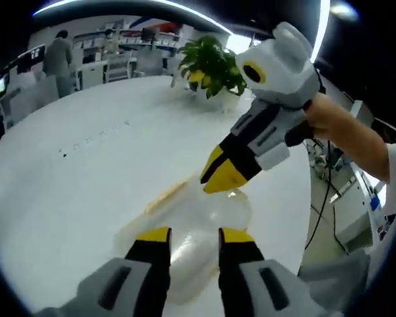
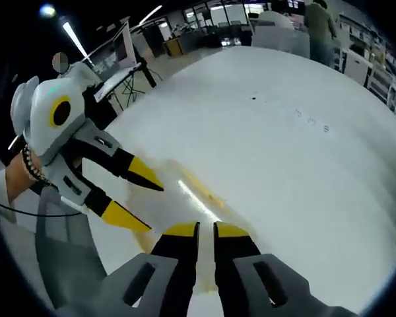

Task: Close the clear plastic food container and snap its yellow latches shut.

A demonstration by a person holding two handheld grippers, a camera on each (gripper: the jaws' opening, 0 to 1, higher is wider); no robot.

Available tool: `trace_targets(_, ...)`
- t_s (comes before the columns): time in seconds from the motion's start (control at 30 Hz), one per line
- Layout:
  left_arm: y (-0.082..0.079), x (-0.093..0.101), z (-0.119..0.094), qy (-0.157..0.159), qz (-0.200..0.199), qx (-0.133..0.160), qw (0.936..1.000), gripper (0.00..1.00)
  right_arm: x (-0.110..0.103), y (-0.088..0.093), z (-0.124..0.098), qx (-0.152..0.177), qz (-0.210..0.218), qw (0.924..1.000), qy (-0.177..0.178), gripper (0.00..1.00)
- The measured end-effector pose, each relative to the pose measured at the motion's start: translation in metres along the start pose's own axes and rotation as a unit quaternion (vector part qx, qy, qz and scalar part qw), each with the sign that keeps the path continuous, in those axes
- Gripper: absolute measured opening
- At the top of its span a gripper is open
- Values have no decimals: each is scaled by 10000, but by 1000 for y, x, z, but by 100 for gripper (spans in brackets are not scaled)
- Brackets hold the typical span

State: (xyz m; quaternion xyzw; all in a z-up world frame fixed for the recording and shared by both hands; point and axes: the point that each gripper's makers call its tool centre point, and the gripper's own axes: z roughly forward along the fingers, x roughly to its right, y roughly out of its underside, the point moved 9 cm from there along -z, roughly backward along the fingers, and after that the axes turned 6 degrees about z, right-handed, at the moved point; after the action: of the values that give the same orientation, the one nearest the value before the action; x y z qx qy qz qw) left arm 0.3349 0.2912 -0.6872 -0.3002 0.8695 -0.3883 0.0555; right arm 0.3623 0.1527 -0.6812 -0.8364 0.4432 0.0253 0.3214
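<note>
Container: the clear plastic food container [image 1: 191, 231] lies on the white table [image 1: 86, 178], right in front of the left gripper [image 1: 195, 236] and partly between its yellow tips; in the right gripper view it is a pale smear [image 2: 185, 191] just ahead of the right gripper [image 2: 206, 229].

Latch: a yellow latch [image 1: 165, 196] runs along the container's far-left edge in the left gripper view; blur hides whether it is snapped down.

Left gripper: jaws stand moderately apart, straddling the near part of the container without visibly clamping it.

Right gripper: jaws are nearly together with only a thin slit between them; in the left gripper view its tips [image 1: 226, 173] press close to the container's top, and I see nothing held.

Progress: the lid looks to be lying on the base, probably closed or nearly so, though the motion blur makes this uncertain. Pressing the lid flat and snapping the latches appears to be what remains.

Surroundings: a potted plant [image 1: 210, 65] stands at the table's far edge.
</note>
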Motion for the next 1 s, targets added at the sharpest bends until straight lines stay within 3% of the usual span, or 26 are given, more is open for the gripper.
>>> trace_targets(0.17, 2, 7, 5, 44, 210, -63, 9998, 18, -8, -5, 10, -28, -70, 9999, -148, 0)
trace_targets(0.3, -1, 10, 8, 258, -223, 180, 9993, 15, -13, -6, 15, -58, -157, 9997, -191, 0)
trace_targets(0.63, 2, 13, 13, 341, -221, 209, 9990, 0, -16, -7, 26, -58, -170, 9995, -258, 0)
trace_targets(1.0, 7, 17, 16, 412, -164, 121, 9989, 0, -16, -8, 28, -15, -135, 9995, -294, 0)
